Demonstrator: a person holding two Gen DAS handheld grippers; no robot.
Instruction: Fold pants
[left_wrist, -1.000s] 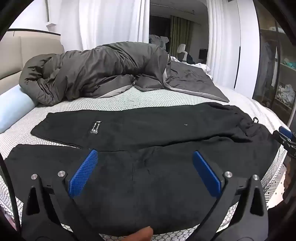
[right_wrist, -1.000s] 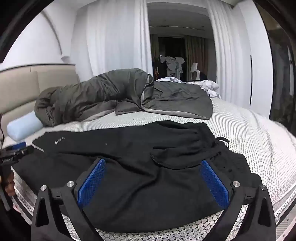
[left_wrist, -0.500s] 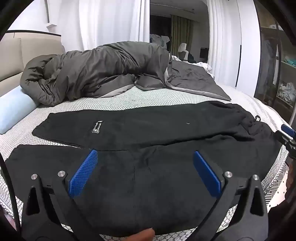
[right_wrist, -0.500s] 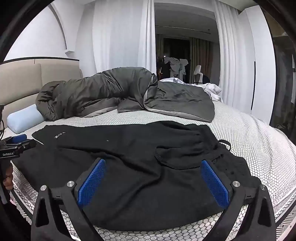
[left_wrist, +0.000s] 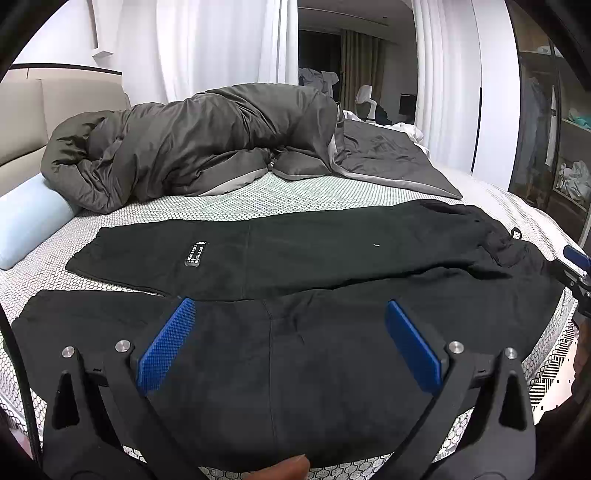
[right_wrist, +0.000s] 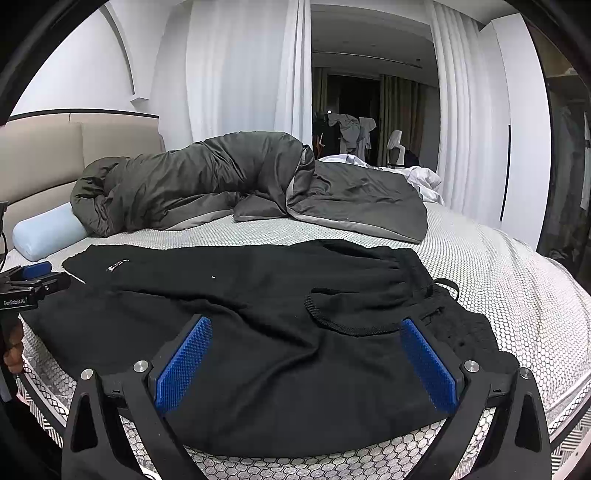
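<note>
Looking along your left claw (left_wrist: 288, 343), you lose the near hem of the black fleece pants (left_wrist: 295, 295) behind the black finger arms, and the far waistband end runs off toward the right, where only the blue tip of your right claw (left_wrist: 576, 258) pokes in at the frame edge. A fingertip shows at the bottom edge, cut off. The small white-lettered label (left_wrist: 195, 254) on the farther leg sits ahead of your left finger, its print too small to read.

Both claws stand wide, blue ribbed pads (left_wrist: 166, 343) well apart and holding nothing, with the pants lying just ahead of and beneath them.

From your right claw (right_wrist: 306, 362), the waistband is bunched and rumpled ahead of the right finger, a dark drawstring loop (right_wrist: 448, 286) curling out beyond it; whether the fabric there is doubled over cannot be told. Your left claw (right_wrist: 35, 275) appears far to the left, half cut by the frame.

The pants lie spread lengthwise across the white honeycomb-patterned bed sheet (right_wrist: 498, 277), both legs side by side and mostly flat, the nearer leg reaching the mattress edge. Beyond them lie a heaped grey quilted duvet (left_wrist: 207, 147) and a pale blue cylindrical bolster (left_wrist: 29, 221).
</note>
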